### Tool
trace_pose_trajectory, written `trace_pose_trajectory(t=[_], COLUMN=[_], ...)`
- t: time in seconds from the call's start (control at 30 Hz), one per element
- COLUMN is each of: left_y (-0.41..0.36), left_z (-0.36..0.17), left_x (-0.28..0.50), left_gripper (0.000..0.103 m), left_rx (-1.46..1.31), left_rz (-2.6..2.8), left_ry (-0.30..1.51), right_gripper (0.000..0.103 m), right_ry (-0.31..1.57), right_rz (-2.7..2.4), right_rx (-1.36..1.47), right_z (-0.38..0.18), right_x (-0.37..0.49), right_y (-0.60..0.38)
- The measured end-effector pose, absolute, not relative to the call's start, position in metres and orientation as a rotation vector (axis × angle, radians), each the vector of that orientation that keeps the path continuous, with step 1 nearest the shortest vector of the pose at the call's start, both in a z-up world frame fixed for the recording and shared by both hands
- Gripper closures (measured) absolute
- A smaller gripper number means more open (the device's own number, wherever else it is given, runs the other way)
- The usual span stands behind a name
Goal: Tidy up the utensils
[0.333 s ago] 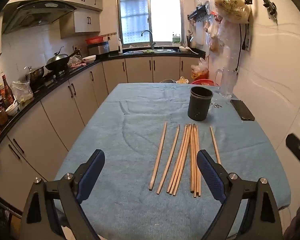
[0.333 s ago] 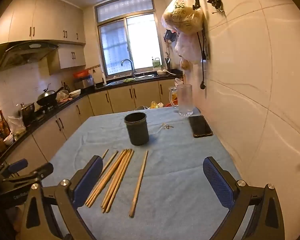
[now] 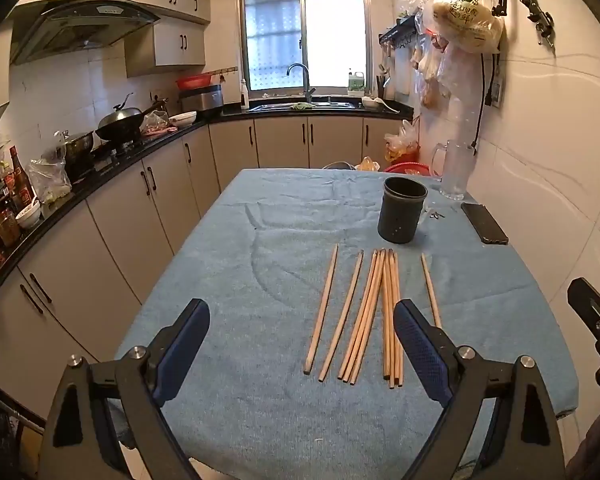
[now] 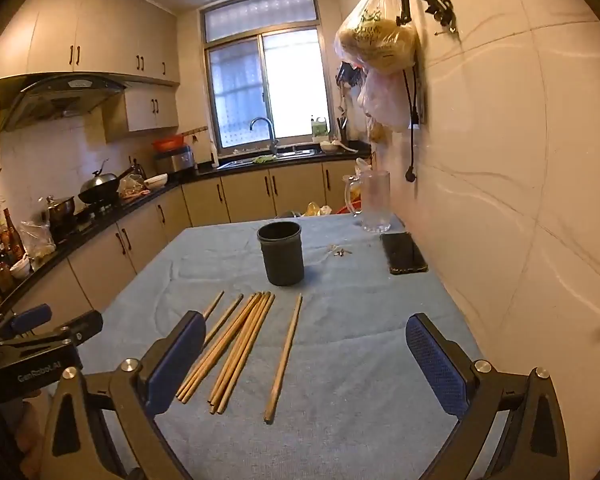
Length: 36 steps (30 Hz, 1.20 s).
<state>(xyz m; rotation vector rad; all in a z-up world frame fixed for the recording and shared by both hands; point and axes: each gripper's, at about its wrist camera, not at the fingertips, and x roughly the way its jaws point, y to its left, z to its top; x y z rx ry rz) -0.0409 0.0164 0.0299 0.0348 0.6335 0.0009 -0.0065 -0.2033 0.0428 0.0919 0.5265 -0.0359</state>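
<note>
Several wooden chopsticks (image 3: 370,312) lie side by side on the blue table cloth (image 3: 260,264), pointing toward a dark round holder (image 3: 402,210) that stands upright behind them. They also show in the right wrist view (image 4: 240,344), with the holder (image 4: 282,254) beyond. My left gripper (image 3: 302,340) is open and empty, held above the table's near edge, just short of the chopsticks' near ends. My right gripper (image 4: 304,352) is open and empty, above the rightmost single chopstick (image 4: 285,354).
A black phone (image 3: 484,223) lies at the table's right side by the wall, with a clear glass pitcher (image 3: 456,170) behind it and small keys (image 4: 340,251) near the holder. A kitchen counter (image 3: 100,168) with pots runs along the left.
The left view sits slightly lower and closer to the chopsticks. The right view has shifted a little. Both grippers stay open.
</note>
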Motion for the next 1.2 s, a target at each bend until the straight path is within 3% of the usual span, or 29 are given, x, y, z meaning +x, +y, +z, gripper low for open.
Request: trace_pose_trajectory(t=[0.67, 1.2], left_y=[0.021, 0.019], left_z=[0.029, 0.043], left_x=[-0.053, -0.104], left_gripper=[0.010, 0.010], left_rx=[0.014, 0.015], left_rz=[-0.003, -0.002], left_ry=[0.613, 0.553], right_gripper=[0.002, 0.002], right_ry=[0.460, 0.414], right_rz=[-0.035, -0.012], right_rx=[0.086, 0.097], right_z=[0.055, 0.065], right_x=[-0.039, -0.080], right_y=[-0.206, -0.202])
